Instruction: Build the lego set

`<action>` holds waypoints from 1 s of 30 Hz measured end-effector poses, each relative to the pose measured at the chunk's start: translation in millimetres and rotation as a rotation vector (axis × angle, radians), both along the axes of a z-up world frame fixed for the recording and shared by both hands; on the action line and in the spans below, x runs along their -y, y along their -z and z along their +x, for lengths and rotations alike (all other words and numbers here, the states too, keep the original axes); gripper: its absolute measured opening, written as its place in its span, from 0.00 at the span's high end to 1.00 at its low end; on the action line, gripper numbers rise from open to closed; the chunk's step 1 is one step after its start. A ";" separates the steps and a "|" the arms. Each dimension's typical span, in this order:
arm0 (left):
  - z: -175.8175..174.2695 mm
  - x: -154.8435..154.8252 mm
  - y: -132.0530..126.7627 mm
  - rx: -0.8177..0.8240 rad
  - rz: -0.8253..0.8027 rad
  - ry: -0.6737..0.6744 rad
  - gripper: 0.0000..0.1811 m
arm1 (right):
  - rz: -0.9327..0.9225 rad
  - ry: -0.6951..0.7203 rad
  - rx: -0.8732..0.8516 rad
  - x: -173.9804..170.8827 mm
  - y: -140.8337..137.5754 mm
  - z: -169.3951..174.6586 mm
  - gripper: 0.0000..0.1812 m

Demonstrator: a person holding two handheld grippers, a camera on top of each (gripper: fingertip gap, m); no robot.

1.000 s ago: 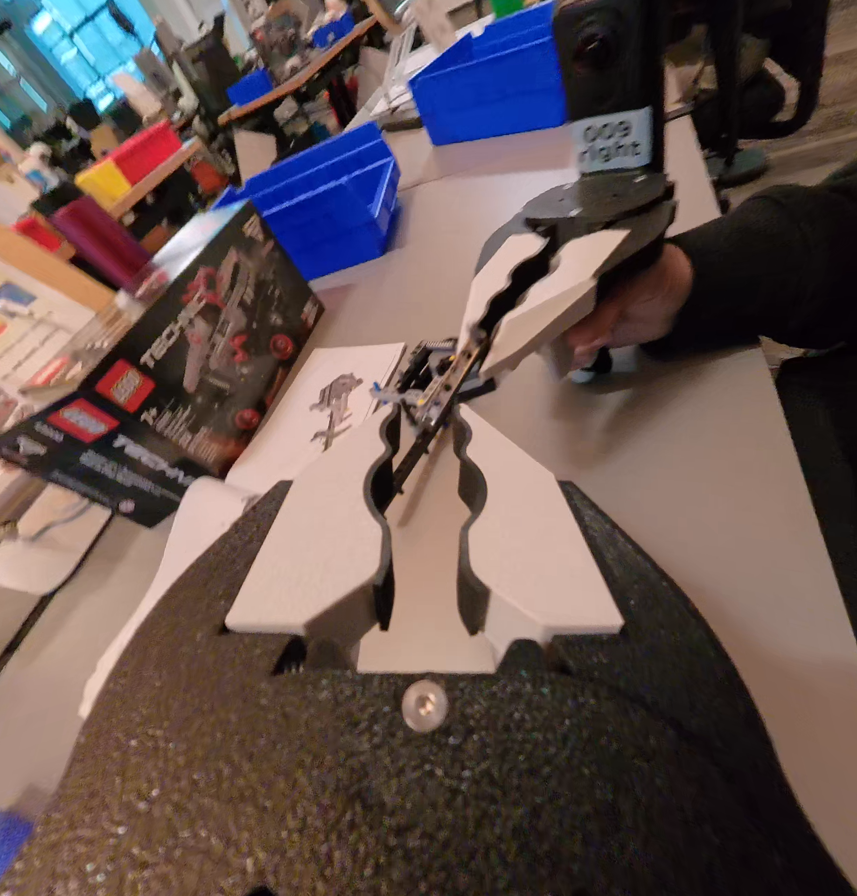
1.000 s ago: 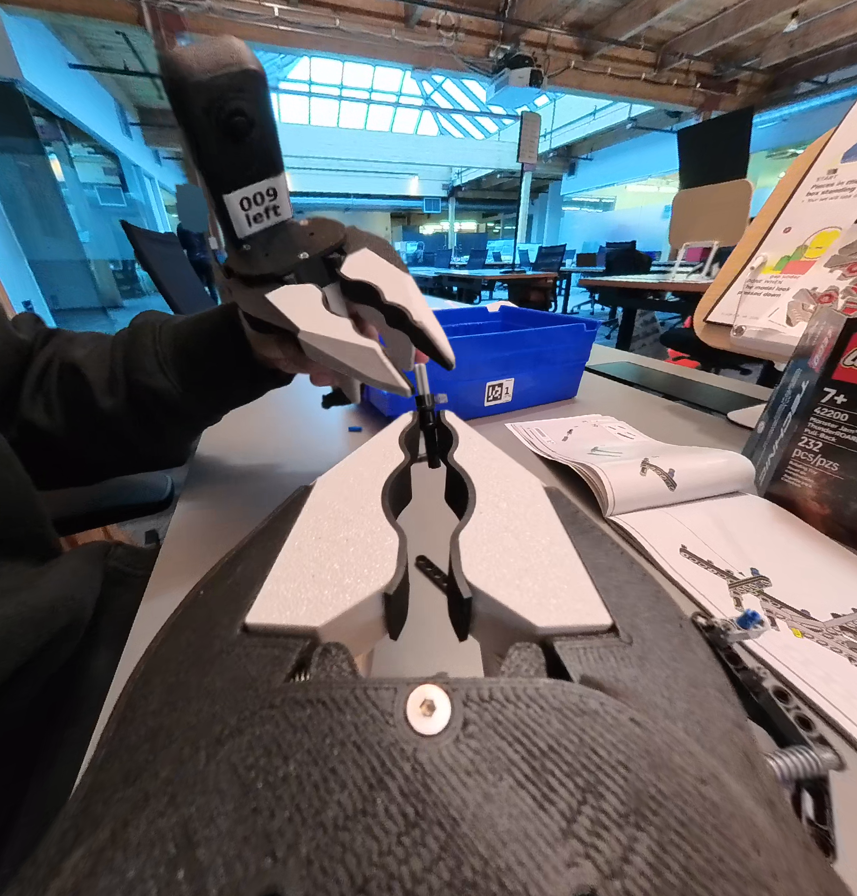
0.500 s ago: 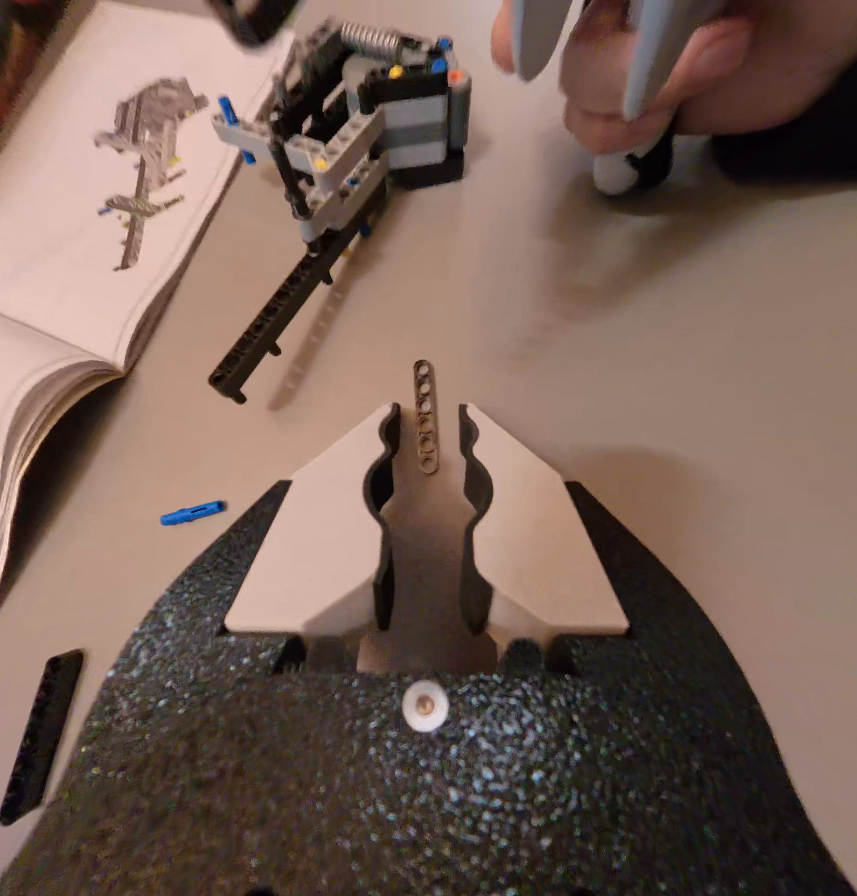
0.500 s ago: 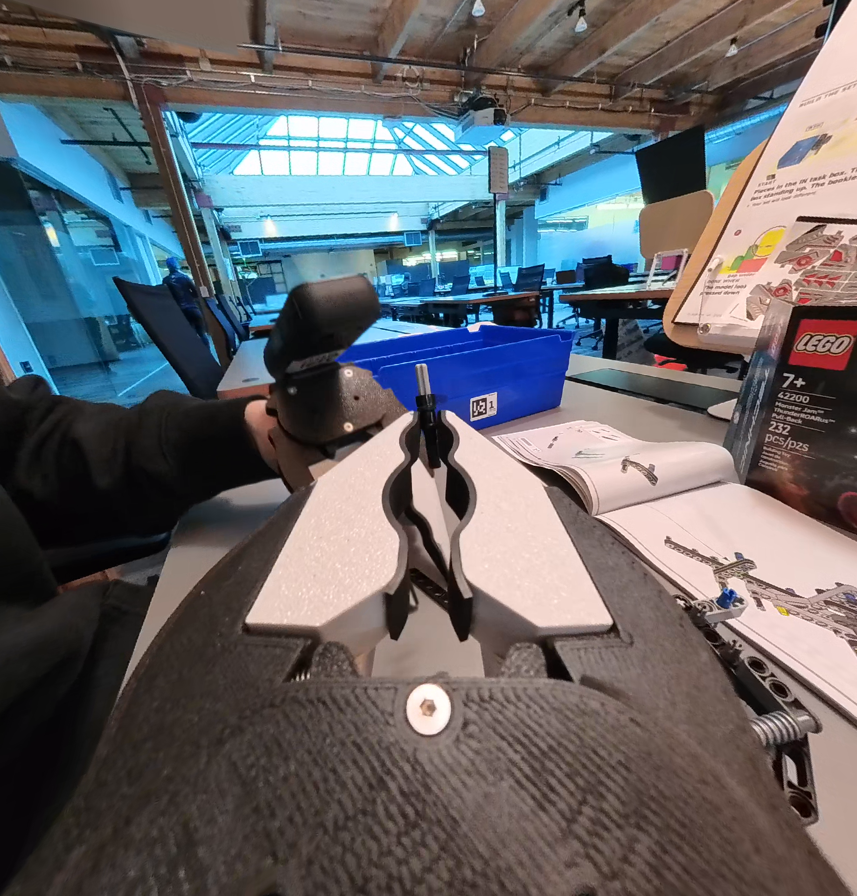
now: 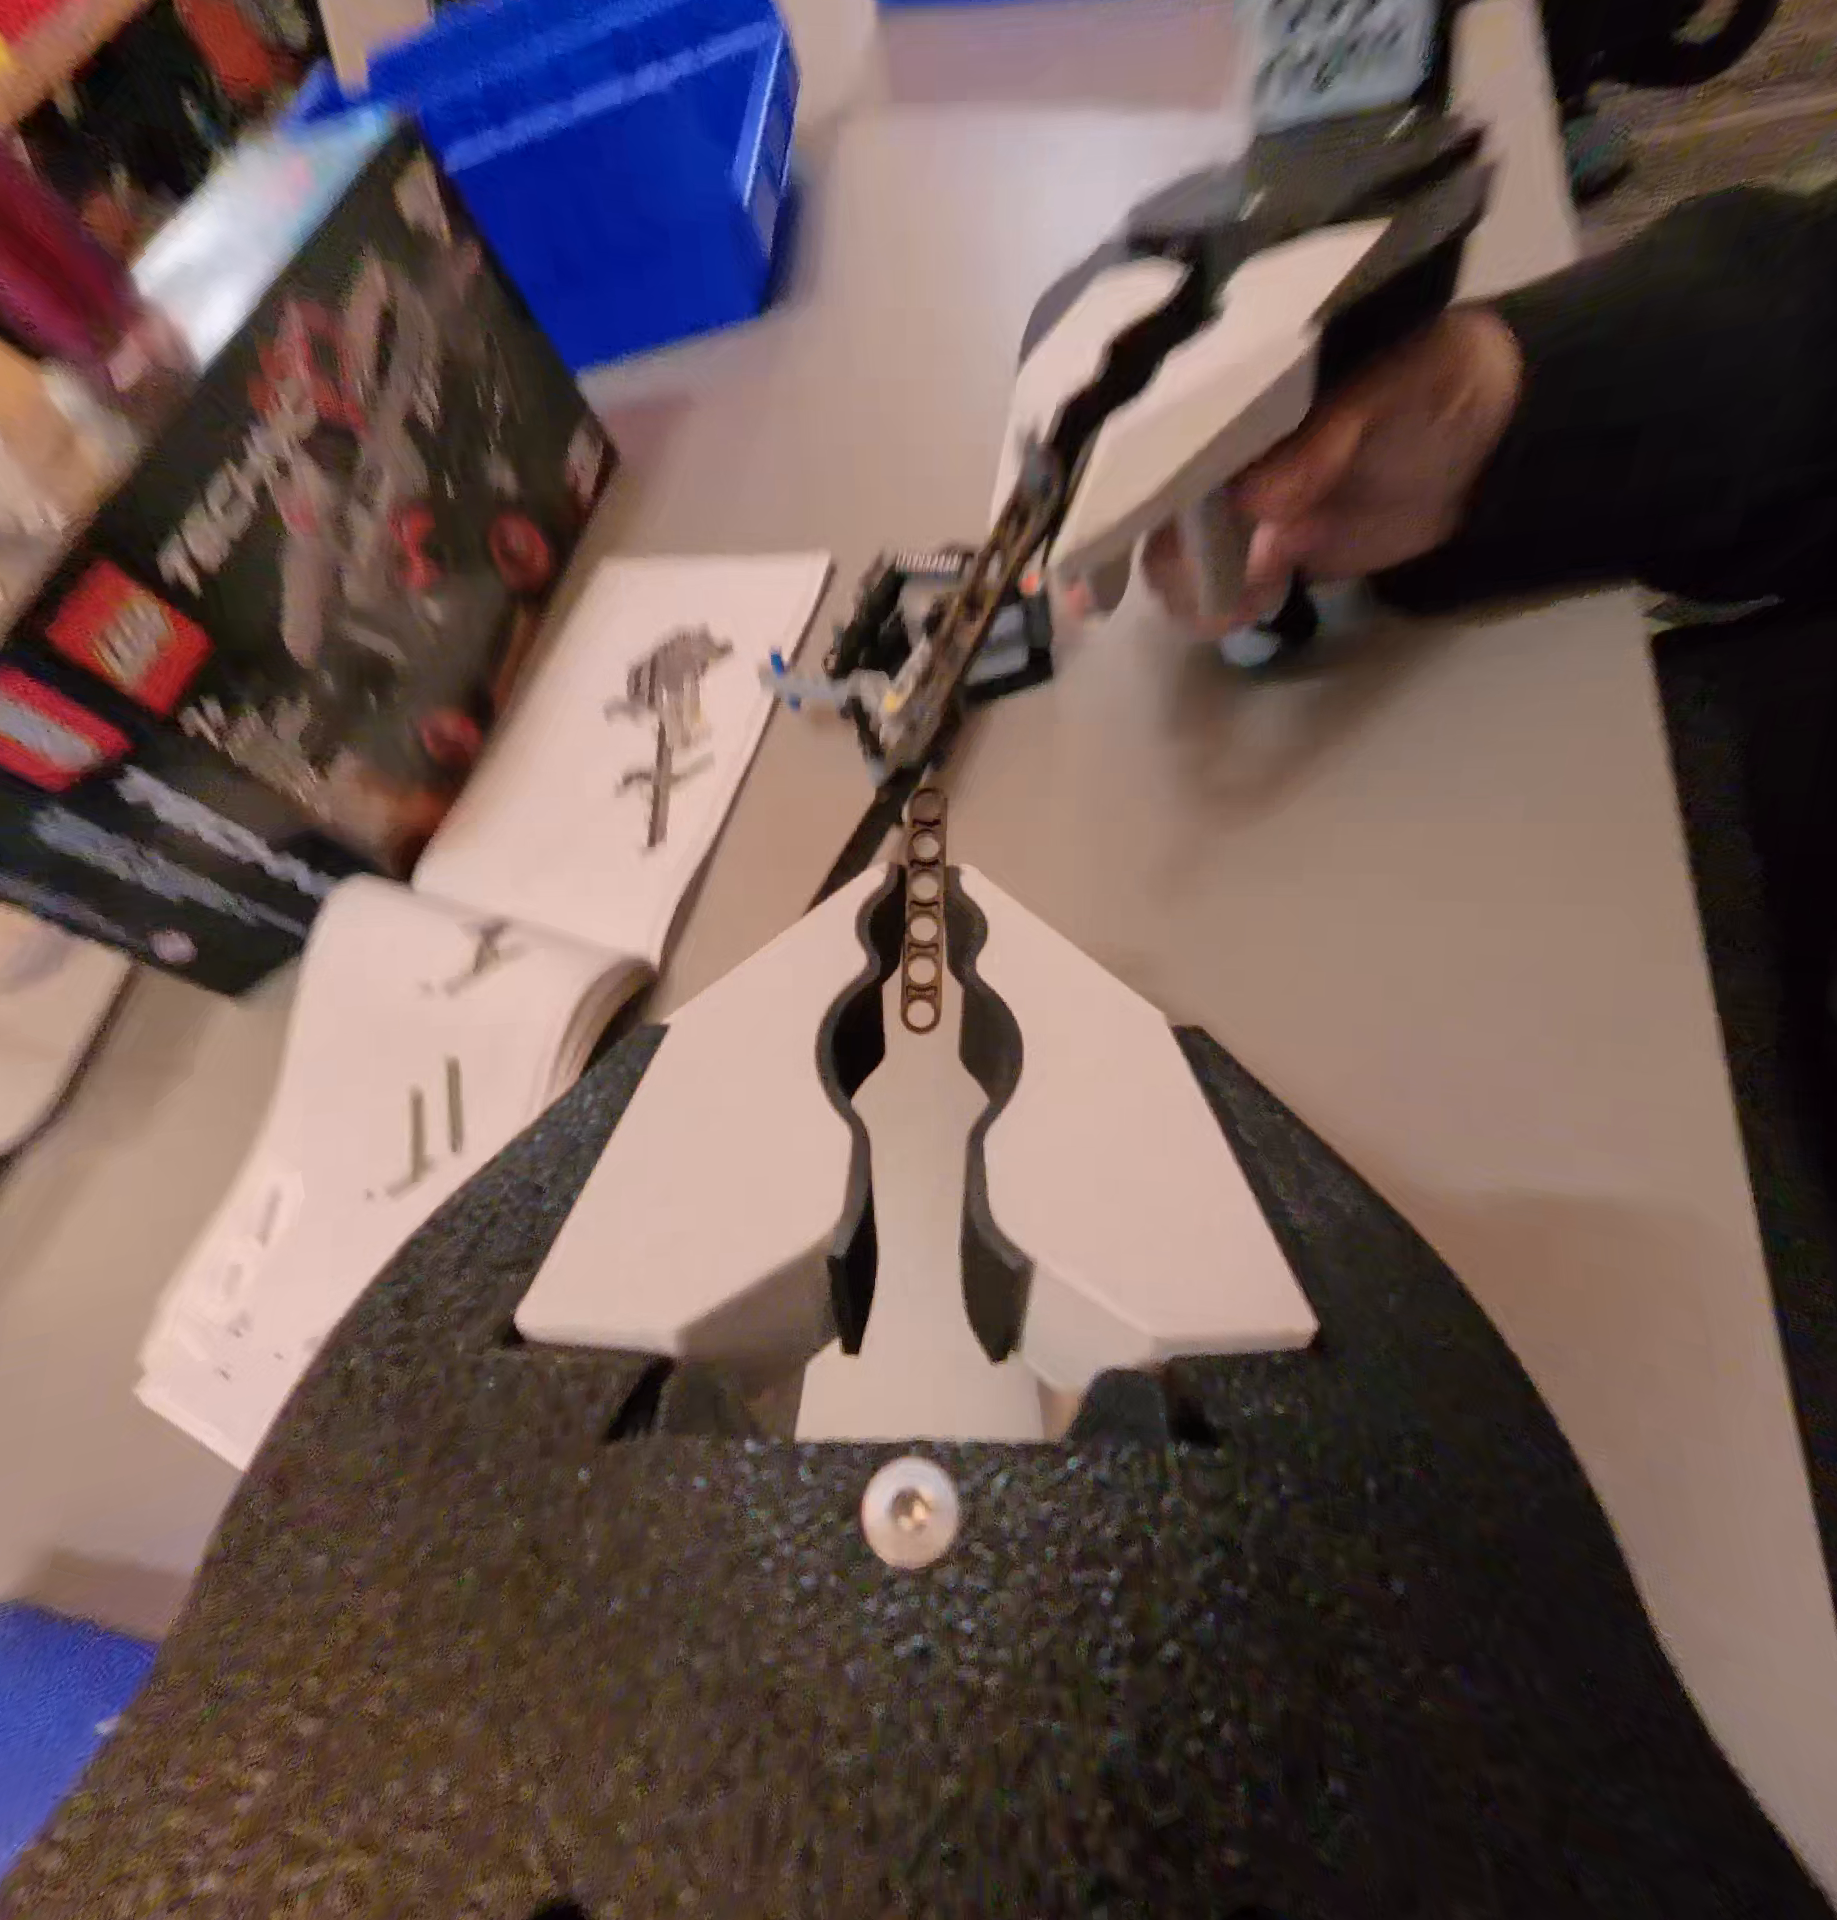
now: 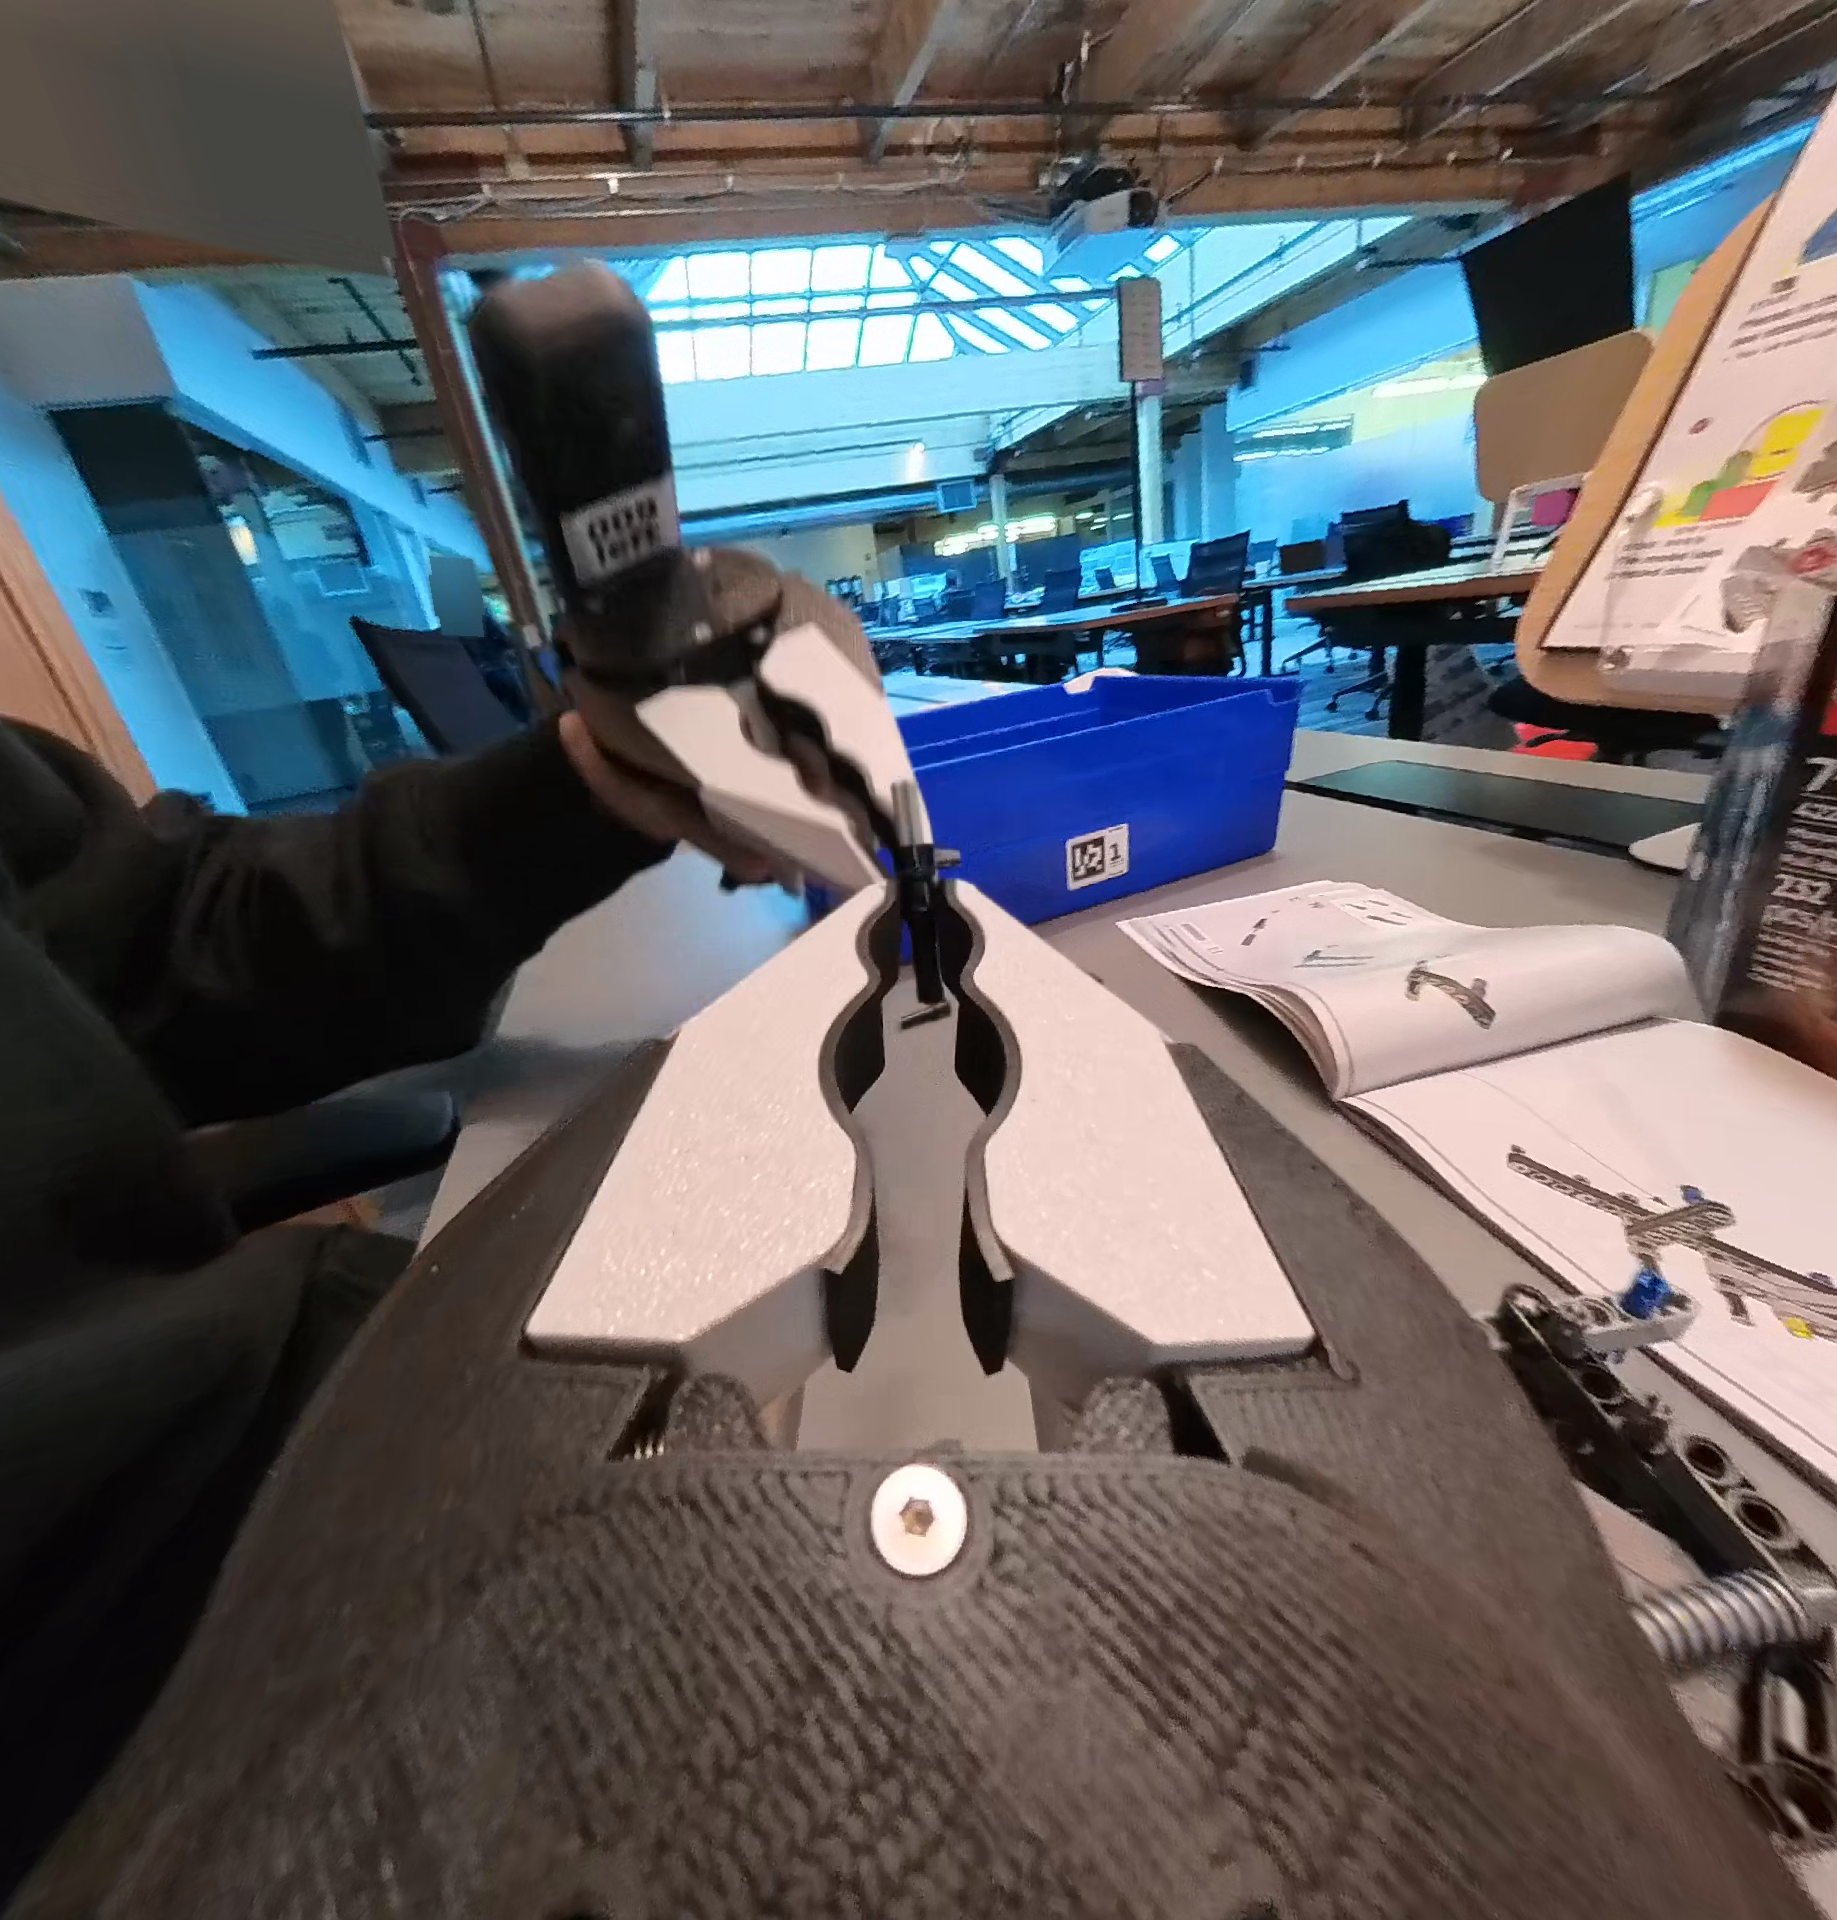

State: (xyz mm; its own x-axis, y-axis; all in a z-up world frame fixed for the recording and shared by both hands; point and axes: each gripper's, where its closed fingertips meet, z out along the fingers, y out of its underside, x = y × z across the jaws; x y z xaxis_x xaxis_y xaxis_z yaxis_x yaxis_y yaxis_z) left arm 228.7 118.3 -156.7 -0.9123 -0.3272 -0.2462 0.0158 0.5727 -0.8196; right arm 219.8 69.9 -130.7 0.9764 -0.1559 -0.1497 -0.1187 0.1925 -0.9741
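Two pairs of tongs meet over the middle of the bench [image 5: 1309, 935], and each view tells you something the other hides. From your left wrist, the left tongs [image 5: 921, 894] stand narrow, pinching a thin holed beam [image 5: 924, 935] flat between their tips. Beyond it, the right tongs [image 5: 1044, 468] point down and leftward, nipped on a dark strip [image 5: 981, 592]. Your right hand [image 5: 1350, 468] wraps the grip below a black sleeve.

Only this view shows that strip's row of holes. From your right wrist it appears edge-on, upright, with a grey pin [image 6: 903, 816] above it. That view alone shows the half-built model [image 6: 1672, 1455], with its spring [image 6: 1714, 1621], lying on the bench beside an open booklet [image 6: 1413, 997] towards the right edge. It also shows your left hand [image 6: 623, 769] lifted clear of the bench, tongs angled downward. A set box [image 5: 270, 520] and a blue bin [image 5: 602, 156] stand at the far side.
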 end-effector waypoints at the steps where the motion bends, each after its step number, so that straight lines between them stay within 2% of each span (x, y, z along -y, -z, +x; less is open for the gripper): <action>1: -4.2 3.8 -11.1 0.029 0.002 0.038 0.97 | -0.004 -0.020 0.000 -1.2 0.5 -2.1 0.98; 5: -13.3 19.9 -32.4 0.071 0.059 0.146 0.97 | -0.029 -0.069 0.011 -5.5 2.8 -9.0 0.98; 10: -22.7 40.5 -36.7 0.026 0.094 0.270 0.97 | -0.061 -0.083 0.043 -9.6 5.7 -14.6 0.98; 20: -22.7 39.5 -34.8 0.018 0.156 0.290 0.97 | -0.082 -0.084 0.054 -12.0 7.9 -16.2 0.98; 30: -26.9 35.2 -24.3 -0.038 0.299 0.347 0.97 | -0.132 -0.089 0.085 -17.5 13.2 -20.4 0.98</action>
